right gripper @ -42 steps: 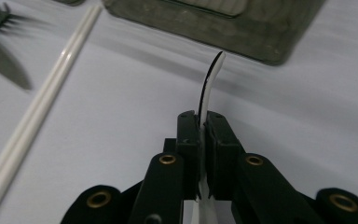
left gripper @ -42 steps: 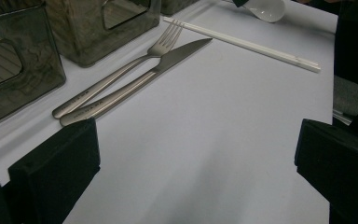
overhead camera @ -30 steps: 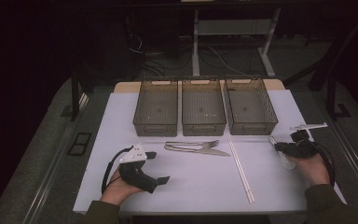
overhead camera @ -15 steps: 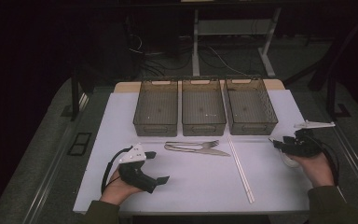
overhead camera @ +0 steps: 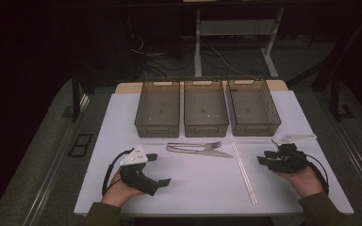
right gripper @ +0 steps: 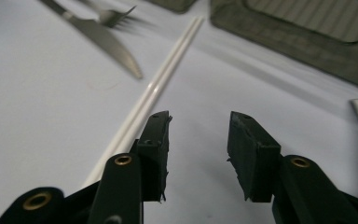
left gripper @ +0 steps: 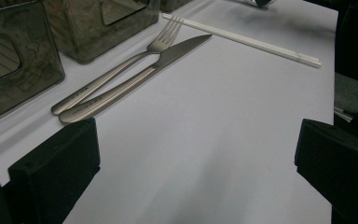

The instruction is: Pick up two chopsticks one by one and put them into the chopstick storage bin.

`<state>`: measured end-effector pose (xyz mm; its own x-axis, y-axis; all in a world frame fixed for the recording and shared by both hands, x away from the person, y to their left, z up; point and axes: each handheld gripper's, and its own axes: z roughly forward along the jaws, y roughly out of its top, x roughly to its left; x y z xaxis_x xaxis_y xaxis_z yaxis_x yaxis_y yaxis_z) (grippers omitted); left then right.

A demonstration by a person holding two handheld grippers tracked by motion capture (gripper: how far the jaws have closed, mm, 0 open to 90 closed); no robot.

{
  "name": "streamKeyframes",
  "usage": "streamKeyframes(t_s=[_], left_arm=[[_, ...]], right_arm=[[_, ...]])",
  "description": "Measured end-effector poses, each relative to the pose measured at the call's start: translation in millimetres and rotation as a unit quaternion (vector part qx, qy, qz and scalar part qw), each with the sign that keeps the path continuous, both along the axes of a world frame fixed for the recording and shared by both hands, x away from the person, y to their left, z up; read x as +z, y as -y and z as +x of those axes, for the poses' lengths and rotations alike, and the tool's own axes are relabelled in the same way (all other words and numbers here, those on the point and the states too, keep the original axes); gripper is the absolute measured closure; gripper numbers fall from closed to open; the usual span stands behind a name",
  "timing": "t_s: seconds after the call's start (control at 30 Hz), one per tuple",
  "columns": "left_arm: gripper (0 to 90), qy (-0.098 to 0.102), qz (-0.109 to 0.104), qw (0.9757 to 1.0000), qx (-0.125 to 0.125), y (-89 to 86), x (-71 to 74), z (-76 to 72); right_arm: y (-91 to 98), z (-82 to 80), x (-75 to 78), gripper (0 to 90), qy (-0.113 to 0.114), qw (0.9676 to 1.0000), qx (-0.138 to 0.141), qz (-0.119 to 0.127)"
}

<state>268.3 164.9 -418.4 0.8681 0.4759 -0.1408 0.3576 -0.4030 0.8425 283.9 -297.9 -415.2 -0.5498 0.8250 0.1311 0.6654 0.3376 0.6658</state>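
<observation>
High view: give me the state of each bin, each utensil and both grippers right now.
Left bin: empty, upright.
Middle bin: empty, upright.
Right bin: empty, upright.
Fork: flat on the table, alongside the knife.
Knife: flat on the table, untouched.
Chopsticks: flat, paired side by side.
White spoon: flat on the table.
Left gripper: open, holding nothing.
Right gripper: open, nothing between the jaws, which have just been closing.

The worktop (overhead camera: pixel 122 141) is white. 3 dark see-through bins stand side by side along its far part: the left bin (overhead camera: pixel 158 108), the middle bin (overhead camera: pixel 206 107) and the right bin (overhead camera: pixel 253 106). Just in front of them lie a fork (overhead camera: pixel 193 146) and a knife (overhead camera: pixel 202 151), touching each other. Right of these lies a pair of white chopsticks (overhead camera: pixel 242 169), and a white spoon (overhead camera: pixel 294 139) lies near the right edge.
</observation>
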Motion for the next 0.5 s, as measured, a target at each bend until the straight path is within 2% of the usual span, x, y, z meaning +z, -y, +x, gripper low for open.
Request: streamKeyframes(t_s=[0.17,0.5], left_arm=[[0.0,0.001,0.001,1.0,0.0,-0.1,-0.7,-0.5],[0.0,0.0,0.003,1.0,-0.002,0.2,-0.9,-1.1]], right_arm=[[-18.3,-14.1,-4.7,63.0,-0.004,0.9996,0.026,0.006],[-33.2,-28.7,-13.8,68.3,-0.023,0.9984,0.052,-0.001]])
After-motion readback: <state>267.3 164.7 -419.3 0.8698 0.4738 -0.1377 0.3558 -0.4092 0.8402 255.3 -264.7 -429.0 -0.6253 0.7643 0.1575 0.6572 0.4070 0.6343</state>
